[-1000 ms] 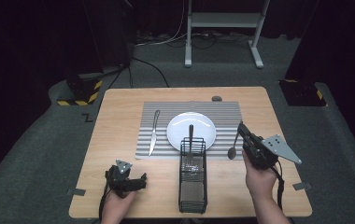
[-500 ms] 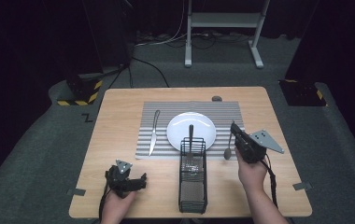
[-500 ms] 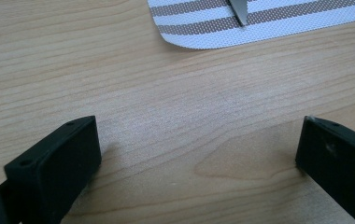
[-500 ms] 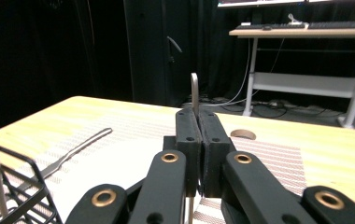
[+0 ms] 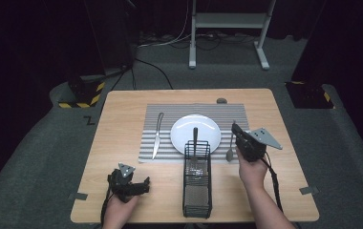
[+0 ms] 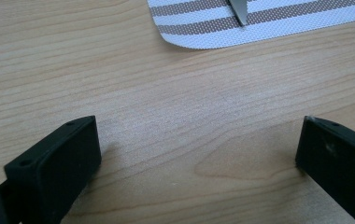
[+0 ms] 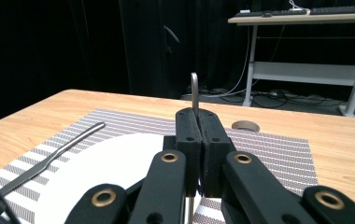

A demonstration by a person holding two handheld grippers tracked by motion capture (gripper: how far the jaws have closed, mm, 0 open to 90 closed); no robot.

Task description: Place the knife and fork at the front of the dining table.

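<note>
Beside the plate point(image 5: 196, 130), on the striped mat point(image 5: 170, 119), the right gripper point(image 5: 239, 132) is clenched on the spoon point(image 5: 230, 149) handle. Near the table point(image 5: 122, 102) front edge, the left gripper point(image 5: 141, 183) rests with jaws wide apart, grasping nothing.

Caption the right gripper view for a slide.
Right gripper shut on a spoon handle, above the white plate and striped placemat.

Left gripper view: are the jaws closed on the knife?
No: the left gripper's jaws stand wide apart over bare table, the knife tip far beyond.
</note>
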